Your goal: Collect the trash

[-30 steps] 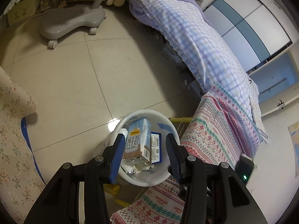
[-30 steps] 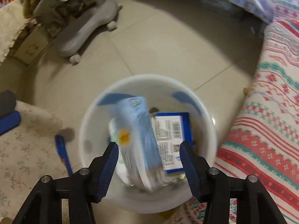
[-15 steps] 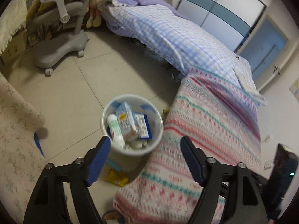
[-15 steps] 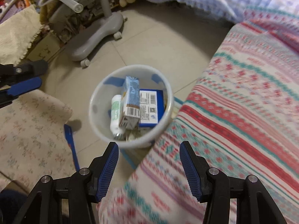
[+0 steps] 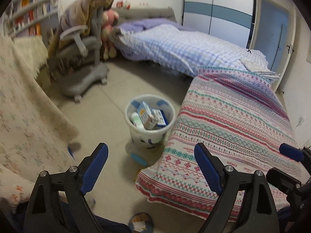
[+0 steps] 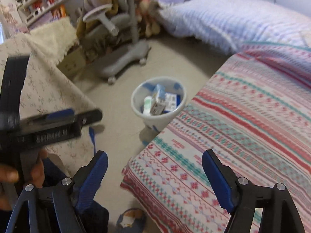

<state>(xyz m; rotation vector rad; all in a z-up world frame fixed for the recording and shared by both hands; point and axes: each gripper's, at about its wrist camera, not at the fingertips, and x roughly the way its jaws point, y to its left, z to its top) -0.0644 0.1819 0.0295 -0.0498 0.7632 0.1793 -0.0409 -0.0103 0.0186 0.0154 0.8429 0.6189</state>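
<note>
Both tongs stand wide and empty, their jaws having just been opening: the left tongs (image 5: pixel 150 161) and the right tongs (image 6: pixel 154 167) sit at the bottom of their frames, well apart from the bin (image 5: pixel 149 125) at mid-frame on the floor, just beside the striped blanket (image 5: pixel 233 136). A carton (image 5: pixel 145 114), a bottle (image 5: pixel 136 118) and a blue box (image 5: pixel 161 115) lie inside it. The drop-off looks done; next comes finding more trash, and none shows clearly here.
</note>
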